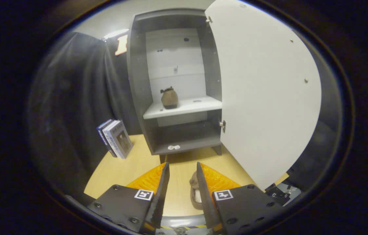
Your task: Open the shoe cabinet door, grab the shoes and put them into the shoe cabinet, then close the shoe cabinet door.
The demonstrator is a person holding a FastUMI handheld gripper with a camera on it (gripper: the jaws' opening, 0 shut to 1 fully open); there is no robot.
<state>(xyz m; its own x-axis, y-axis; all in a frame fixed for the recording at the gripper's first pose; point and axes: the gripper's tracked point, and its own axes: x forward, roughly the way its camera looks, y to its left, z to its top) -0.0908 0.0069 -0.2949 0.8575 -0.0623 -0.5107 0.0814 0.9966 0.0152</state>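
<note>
Two shoes: one [169, 98] stands on the cabinet [174, 81] shelf [190, 106], far ahead; the other [195, 192] lies near on the surface [121, 166], between the tongs [183, 169], hard against the right finger. Tongs are open, holding nothing. Door [265, 91] stands wide at right. Centre over the shoe before closing; the finger hides its right side.

shoe on floor [196, 192] half hidden behind a finger of the gripper [183, 171]; small white bits on cabinet bottom shelf [173, 147] too small to tell; books [116, 138] covers blurred
</note>
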